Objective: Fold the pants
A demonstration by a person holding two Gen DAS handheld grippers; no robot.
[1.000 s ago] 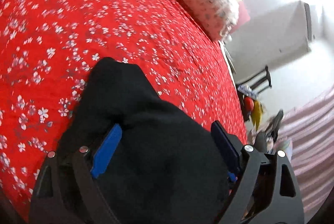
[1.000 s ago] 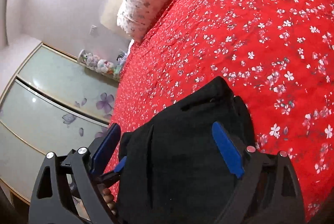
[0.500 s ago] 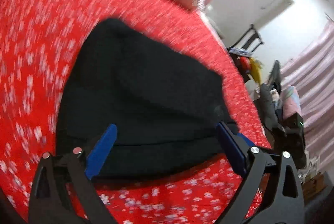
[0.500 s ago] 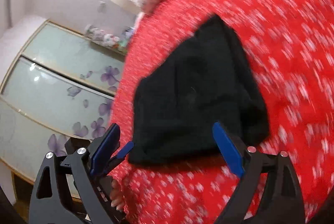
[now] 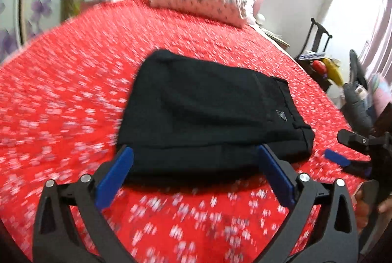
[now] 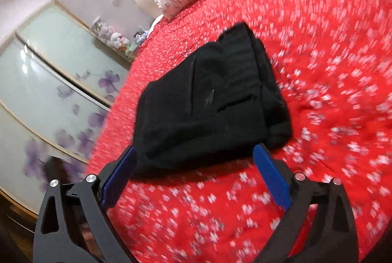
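Note:
Black pants (image 5: 208, 111) lie folded into a compact block on the red flowered bedspread (image 5: 61, 96), waistband and a small label toward the right. My left gripper (image 5: 194, 172) hovers just short of their near edge, its jaws still opening, nothing between the blue pads. The right wrist view shows the same pants (image 6: 210, 106) lying flat ahead of my right gripper (image 6: 193, 172), whose jaws are also opening and empty. The right gripper's blue fingertip (image 5: 336, 158) shows at the right edge of the left wrist view, beside the pants.
A flowered pillow (image 5: 201, 3) lies at the head of the bed. A chair and clutter (image 5: 328, 67) stand past the bed's right side. Wardrobe doors with purple flowers (image 6: 54, 81) run along the other side. A hand (image 5: 367, 204) holds the right gripper.
Both grippers have drawn back off the pants and widened. The pants, a second ago under the fingers, now lie whole on the bedspread ahead of both. The left view has rolled level.

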